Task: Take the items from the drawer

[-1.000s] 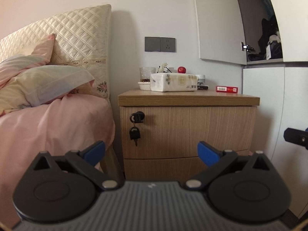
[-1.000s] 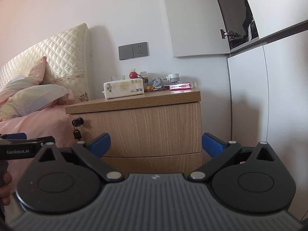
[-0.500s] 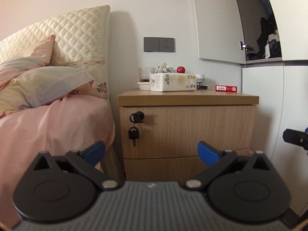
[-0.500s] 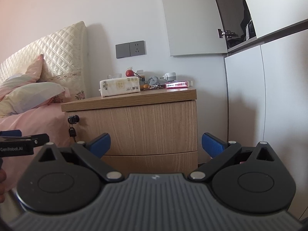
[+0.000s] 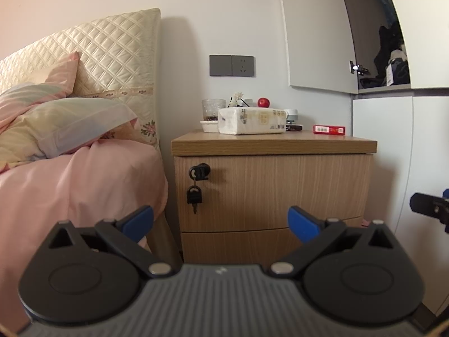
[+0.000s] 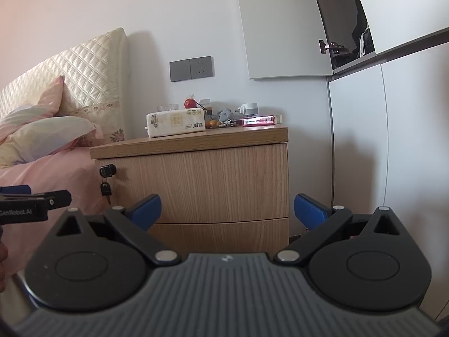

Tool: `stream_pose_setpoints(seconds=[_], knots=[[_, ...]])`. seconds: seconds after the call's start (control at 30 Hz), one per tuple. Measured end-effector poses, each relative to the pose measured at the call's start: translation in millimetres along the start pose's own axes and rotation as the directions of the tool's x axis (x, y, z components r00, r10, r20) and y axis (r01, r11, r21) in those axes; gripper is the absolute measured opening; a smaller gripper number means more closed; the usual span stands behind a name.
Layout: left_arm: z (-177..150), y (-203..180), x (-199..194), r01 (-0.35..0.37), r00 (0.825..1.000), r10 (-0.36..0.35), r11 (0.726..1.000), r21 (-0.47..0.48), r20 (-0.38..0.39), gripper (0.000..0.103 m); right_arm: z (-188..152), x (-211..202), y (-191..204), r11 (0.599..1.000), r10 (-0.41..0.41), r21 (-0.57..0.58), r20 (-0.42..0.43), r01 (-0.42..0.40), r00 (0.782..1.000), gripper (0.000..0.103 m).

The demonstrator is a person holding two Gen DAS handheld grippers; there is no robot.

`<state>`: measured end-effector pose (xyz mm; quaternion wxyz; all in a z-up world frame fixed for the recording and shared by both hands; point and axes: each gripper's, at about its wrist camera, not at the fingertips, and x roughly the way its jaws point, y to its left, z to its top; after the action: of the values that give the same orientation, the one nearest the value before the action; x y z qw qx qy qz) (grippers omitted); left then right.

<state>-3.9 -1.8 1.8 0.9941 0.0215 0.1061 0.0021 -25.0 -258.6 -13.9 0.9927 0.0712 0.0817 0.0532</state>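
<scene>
Right gripper [image 6: 227,209] at 6 o'clock, blue fingertips [image 6: 147,207] spread wide, empty. Wooden nightstand [image 6: 219,177] centre, both drawers closed; keys [image 6: 106,188] hang at 9 o'clock. Left gripper [image 6: 33,205] pokes in, far 9 o'clock.

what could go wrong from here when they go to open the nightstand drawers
1. The drawer fronts, upper drawer and lower drawer, show no handle, so the open left gripper and right gripper may slip off the edges.
2. The keys hanging from the lock could snag a finger.
3. A jerky pull might shake the glass on top.
</scene>
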Motion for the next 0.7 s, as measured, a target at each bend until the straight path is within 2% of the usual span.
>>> stream_pose_setpoints(seconds=[0.7], knots=[[-1.9,0.9,0.7,-0.005,1.000,0.005,1.000,0.013,-0.003,0.103,0.5,0.0,1.5,1.000,-0.004,0.008,-0.003,0.004,1.000,0.103]])
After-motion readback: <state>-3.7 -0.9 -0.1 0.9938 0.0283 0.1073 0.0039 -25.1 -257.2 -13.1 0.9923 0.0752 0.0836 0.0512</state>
